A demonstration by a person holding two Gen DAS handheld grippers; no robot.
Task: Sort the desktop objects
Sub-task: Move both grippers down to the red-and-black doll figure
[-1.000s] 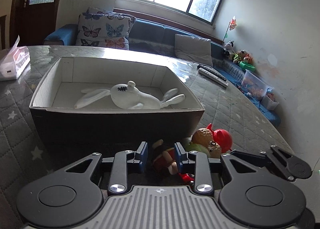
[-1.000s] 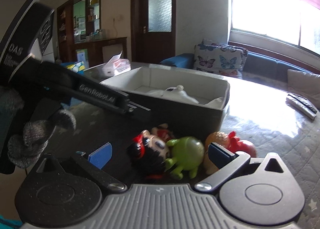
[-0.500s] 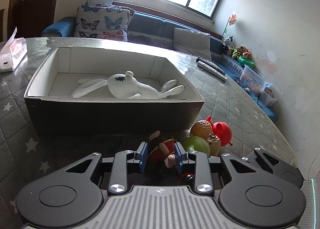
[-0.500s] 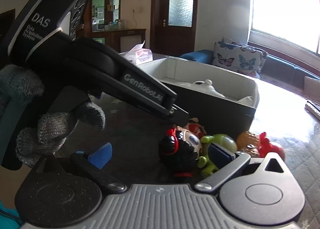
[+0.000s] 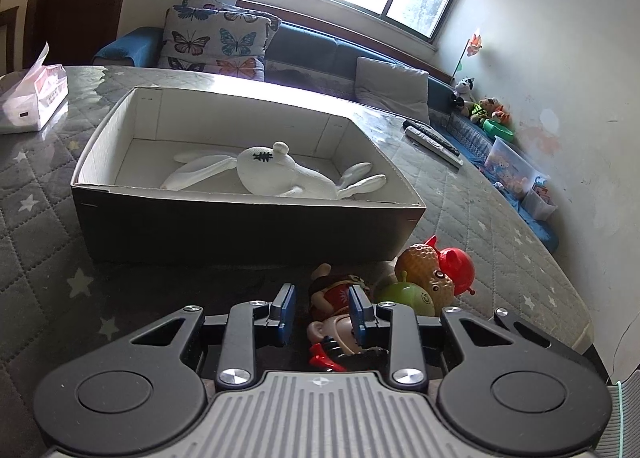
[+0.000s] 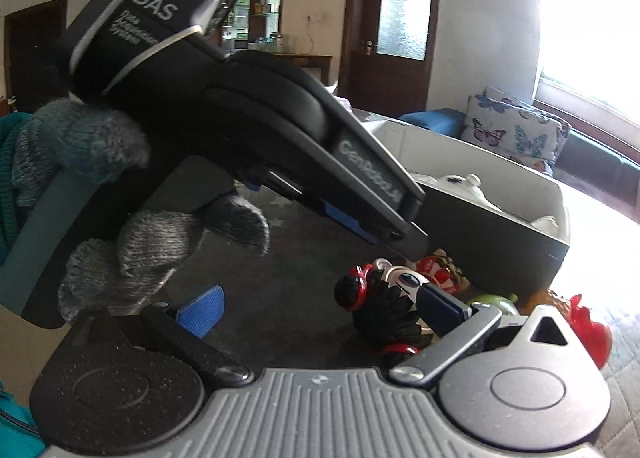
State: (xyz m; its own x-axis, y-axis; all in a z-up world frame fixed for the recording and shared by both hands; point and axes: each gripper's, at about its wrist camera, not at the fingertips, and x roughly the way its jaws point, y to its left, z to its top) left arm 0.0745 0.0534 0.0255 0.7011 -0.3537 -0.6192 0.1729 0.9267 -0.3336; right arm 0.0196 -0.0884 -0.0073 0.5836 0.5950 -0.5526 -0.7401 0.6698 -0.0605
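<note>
The doll [image 5: 335, 314] lies on the table between the left gripper [image 5: 322, 310]'s spread blue pads, its long axis running along the fingers toward the box [image 5: 240, 230] ahead, while the right gripper [image 6: 320, 310], also spread, waits beside it.

Your white bunny [image 5: 276, 172] lies in a box [image 5: 240, 226] that is black outside and white inside. The grey tabletop [image 5: 44, 218] has white stars, and the pillow [image 5: 216, 44] has colourful butterflies.

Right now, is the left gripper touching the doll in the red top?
Cannot tell. In the left wrist view the left gripper straddles the doll; the right pad overlaps it, contact unclear.
</note>
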